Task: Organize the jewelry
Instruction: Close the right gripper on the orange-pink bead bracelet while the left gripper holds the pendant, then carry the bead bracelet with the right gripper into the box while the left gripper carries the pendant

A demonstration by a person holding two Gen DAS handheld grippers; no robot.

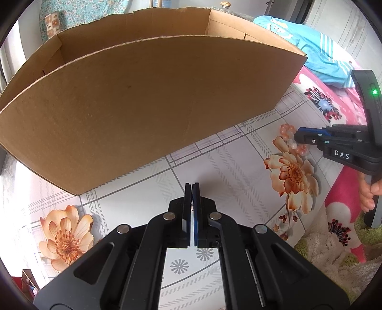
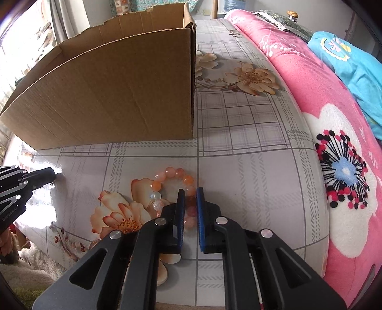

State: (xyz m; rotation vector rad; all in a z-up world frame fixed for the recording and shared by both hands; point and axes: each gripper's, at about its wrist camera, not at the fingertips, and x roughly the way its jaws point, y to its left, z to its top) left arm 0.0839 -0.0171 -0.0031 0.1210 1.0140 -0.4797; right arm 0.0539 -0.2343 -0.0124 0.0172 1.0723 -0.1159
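A grey checked tablecloth (image 2: 250,124) printed with orange flowers (image 1: 64,236) covers the bench, a pink fleece blanket (image 2: 317,100) with a big white flower patch lies along its edge, a blue garment (image 2: 353,66) is heaped on the blanket, and pale curtains (image 2: 64,21) hang behind.

Both wrist views look steeply down, close over the tablecloth (image 1: 238,152), sharing the cardboard box (image 2: 114,95).
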